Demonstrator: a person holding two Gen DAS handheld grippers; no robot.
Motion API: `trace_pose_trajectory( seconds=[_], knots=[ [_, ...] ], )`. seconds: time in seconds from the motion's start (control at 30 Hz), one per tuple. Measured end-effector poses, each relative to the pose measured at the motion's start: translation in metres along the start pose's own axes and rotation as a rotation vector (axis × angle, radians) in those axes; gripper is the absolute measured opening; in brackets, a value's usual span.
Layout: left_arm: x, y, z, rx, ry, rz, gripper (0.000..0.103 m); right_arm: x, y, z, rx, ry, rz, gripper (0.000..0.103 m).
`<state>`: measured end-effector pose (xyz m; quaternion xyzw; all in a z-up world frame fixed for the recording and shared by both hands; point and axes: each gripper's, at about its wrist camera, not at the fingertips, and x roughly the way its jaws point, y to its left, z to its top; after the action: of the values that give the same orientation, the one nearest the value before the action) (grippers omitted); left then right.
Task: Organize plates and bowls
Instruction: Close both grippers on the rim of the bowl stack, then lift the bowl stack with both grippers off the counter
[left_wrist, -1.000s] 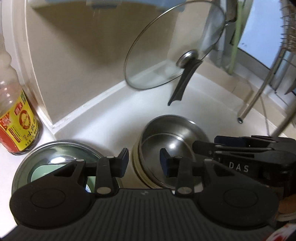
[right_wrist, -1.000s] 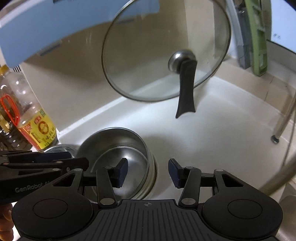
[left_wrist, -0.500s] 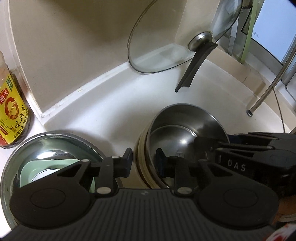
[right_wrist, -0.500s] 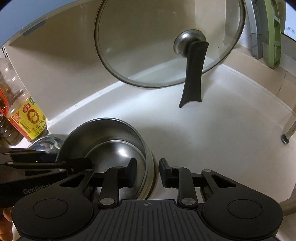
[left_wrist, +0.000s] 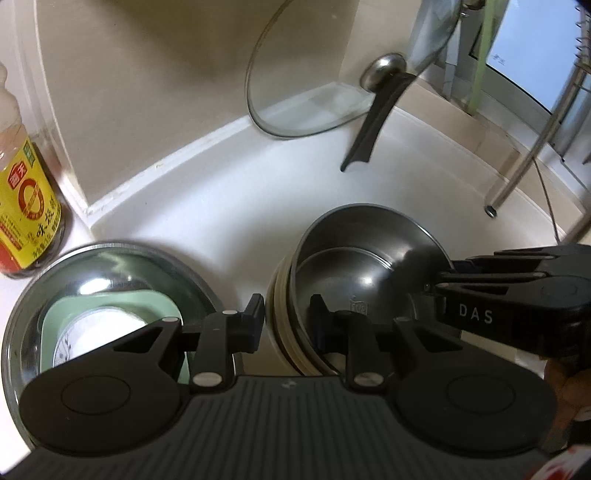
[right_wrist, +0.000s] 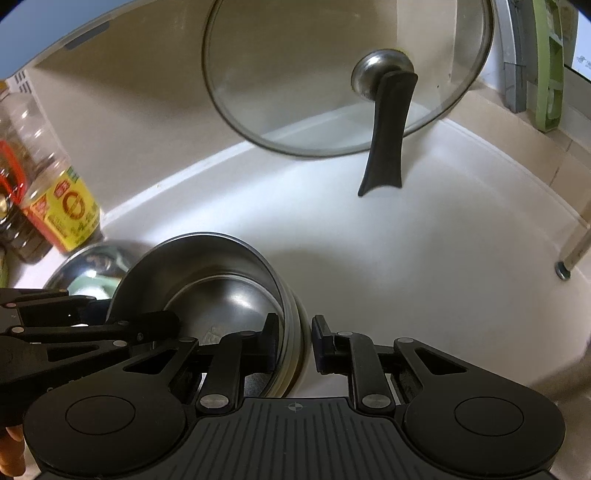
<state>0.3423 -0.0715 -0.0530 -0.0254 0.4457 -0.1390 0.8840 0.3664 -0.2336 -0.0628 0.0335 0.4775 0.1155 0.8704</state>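
A stack of steel bowls (left_wrist: 364, 254) with beige bowls under it stands on the white counter; it also shows in the right wrist view (right_wrist: 218, 280). My left gripper (left_wrist: 288, 319) straddles the stack's left rim, one finger inside, one outside, jaws narrowed around the wall. My right gripper (right_wrist: 293, 341) straddles the stack's right rim the same way. Whether either pair of pads presses the rim is unclear. A large steel bowl (left_wrist: 110, 266) at the left holds a green square dish (left_wrist: 110, 310) with a white plate inside.
A glass pot lid (right_wrist: 332, 74) with a black handle leans against the back wall. A yellow-labelled bottle (left_wrist: 26, 206) stands at the left. A metal rack leg (left_wrist: 513, 177) stands at the right. Green and grey boards (right_wrist: 546, 62) lean in the far right corner.
Both grippers have moved forward and down onto the bowl stack's rim. Their jaws have narrowed around opposite sides of the rim.
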Motion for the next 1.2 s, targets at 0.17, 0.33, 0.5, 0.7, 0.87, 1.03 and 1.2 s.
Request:
trace_pose_trajectory(
  seconds=[0.17, 0.33, 0.5, 0.7, 0.87, 1.03, 1.2],
  knots=[
    [-0.013, -0.006, -0.019, 0.02, 0.011, -0.015, 0.024, -0.016, 0.005, -0.02, -0.02, 0.03, -0.002, 0.019],
    [-0.02, -0.005, -0.025, 0.018, 0.015, -0.028, 0.024, -0.026, 0.004, -0.033, -0.005, 0.017, 0.02, 0.021],
    [-0.041, -0.006, -0.021, 0.039, -0.067, 0.022, 0.023, -0.046, 0.006, -0.033, -0.002, -0.067, 0.023, 0.021],
    [-0.051, -0.012, -0.018, 0.073, -0.117, 0.007, 0.011, -0.062, 0.008, -0.032, -0.017, -0.155, 0.027, 0.012],
    [-0.044, -0.012, -0.02, 0.075, -0.102, -0.007, 0.005, -0.062, 0.013, -0.036, -0.032, -0.168, 0.027, 0.003],
    [-0.043, -0.012, -0.025, 0.085, -0.118, -0.005, 0.005, -0.063, 0.014, -0.037, -0.051, -0.168, 0.026, 0.003],
    [-0.044, -0.014, -0.027, 0.096, -0.134, 0.0, 0.005, -0.06, 0.018, -0.041, -0.081, -0.169, 0.007, 0.003]
  ],
)
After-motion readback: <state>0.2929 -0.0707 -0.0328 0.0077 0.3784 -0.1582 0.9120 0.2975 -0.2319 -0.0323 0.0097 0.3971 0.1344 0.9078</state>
